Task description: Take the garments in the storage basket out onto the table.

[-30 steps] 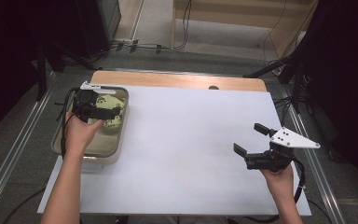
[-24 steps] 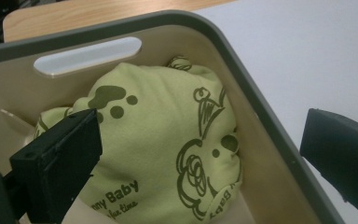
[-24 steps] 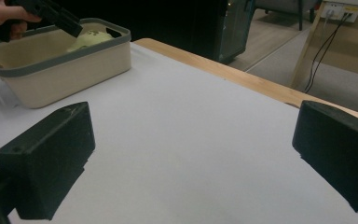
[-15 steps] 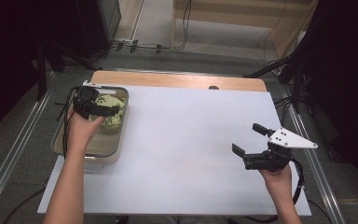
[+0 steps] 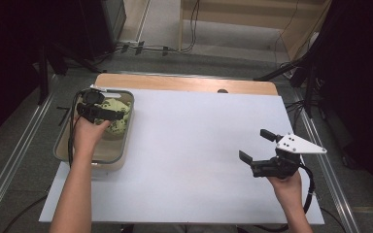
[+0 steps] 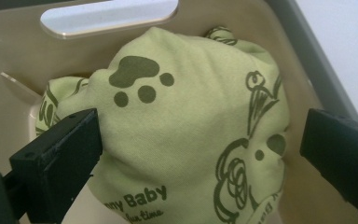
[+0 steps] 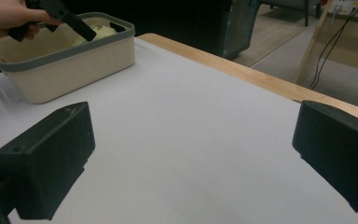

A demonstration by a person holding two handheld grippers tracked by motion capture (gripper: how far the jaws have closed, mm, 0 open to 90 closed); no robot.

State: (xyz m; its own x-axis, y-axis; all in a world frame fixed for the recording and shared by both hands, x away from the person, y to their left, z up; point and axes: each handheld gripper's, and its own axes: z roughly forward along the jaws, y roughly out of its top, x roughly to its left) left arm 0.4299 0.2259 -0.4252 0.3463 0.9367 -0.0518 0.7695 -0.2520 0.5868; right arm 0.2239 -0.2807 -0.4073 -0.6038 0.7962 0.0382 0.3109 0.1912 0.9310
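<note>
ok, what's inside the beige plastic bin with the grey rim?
A bunched light-green printed cloth, with the open left gripper straddling it. The beige plastic bin may hold more beneath; the cloth covers that.

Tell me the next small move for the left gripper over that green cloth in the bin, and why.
Probably close the jaws. The left gripper is open, its jaws standing on either side of the bunched green cloth inside the beige bin, so the cloth already sits between them. The right gripper hangs open over bare table, far off, so it cannot help yet.
</note>
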